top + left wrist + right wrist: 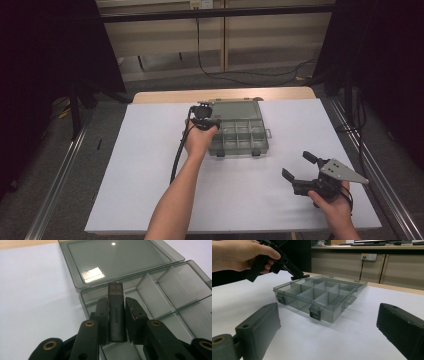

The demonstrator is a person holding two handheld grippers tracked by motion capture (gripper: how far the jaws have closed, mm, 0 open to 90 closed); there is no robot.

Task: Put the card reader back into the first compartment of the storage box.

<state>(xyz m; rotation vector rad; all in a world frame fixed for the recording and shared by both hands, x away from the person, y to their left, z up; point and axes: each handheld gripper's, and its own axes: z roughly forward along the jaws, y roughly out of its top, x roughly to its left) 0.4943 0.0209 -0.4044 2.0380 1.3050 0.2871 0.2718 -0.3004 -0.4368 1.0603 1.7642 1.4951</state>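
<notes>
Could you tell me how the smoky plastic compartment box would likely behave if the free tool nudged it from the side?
The compartment box looks thin-walled and empty, so probably light. It lies flat on the smooth white table, so it would likely slide rather than tip. Its open lid might flex or swing at the hinge.

Location: laboratory recording bay. Indicators: black curtain panels point(60, 55), aluminium floor rails point(55, 185), white-covered wooden table point(150, 175), loose black cables point(235, 75), beige wall cabinets point(352, 265).

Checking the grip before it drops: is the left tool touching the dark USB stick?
Touching. The left gripper view shows the left tool with both pads pressed against the USB stick, above the organizer box.
</notes>
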